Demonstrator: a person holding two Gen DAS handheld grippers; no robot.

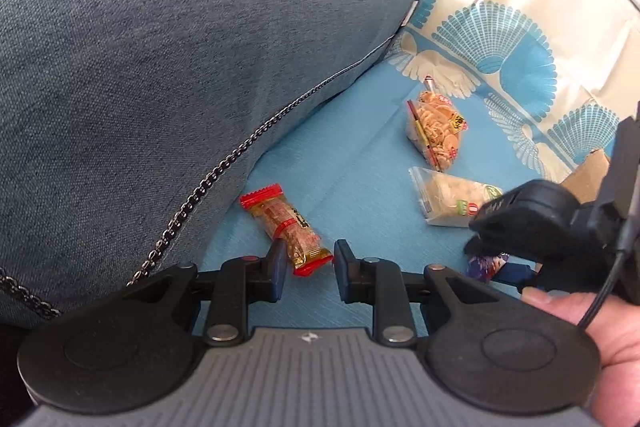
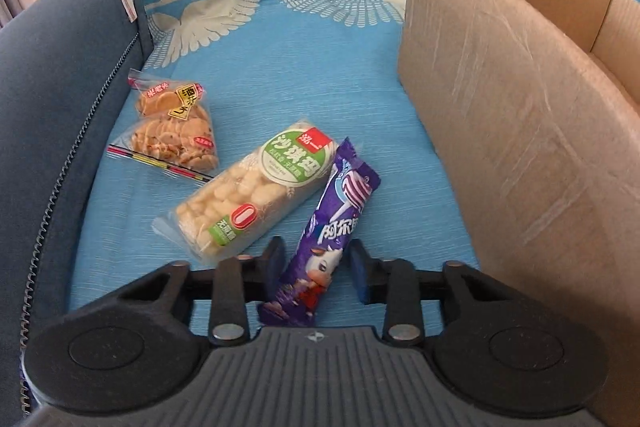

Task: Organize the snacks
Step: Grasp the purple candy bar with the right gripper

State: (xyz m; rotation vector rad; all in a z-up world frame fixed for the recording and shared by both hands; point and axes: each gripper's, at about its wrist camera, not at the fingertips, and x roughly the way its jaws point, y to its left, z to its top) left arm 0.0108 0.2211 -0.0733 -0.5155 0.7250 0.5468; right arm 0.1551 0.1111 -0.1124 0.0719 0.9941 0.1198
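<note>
In the left wrist view my left gripper [image 1: 310,267] is open, its fingers on either side of the near end of a red-ended snack bar [image 1: 286,229] lying on the blue cloth. My right gripper [image 2: 316,269] is open around the lower part of a purple candy packet [image 2: 334,223], also seen under the right gripper in the left view [image 1: 486,265]. A clear packet of pale puffed bar [image 2: 256,193] [image 1: 452,201] and a bag of small round crackers [image 2: 174,125] [image 1: 436,127] lie beyond.
An open cardboard box [image 2: 500,115] stands right of the snacks. A grey-blue denim cushion [image 1: 180,67] [image 2: 52,115] borders the left side. The blue and white patterned cloth [image 2: 280,67] covers the surface.
</note>
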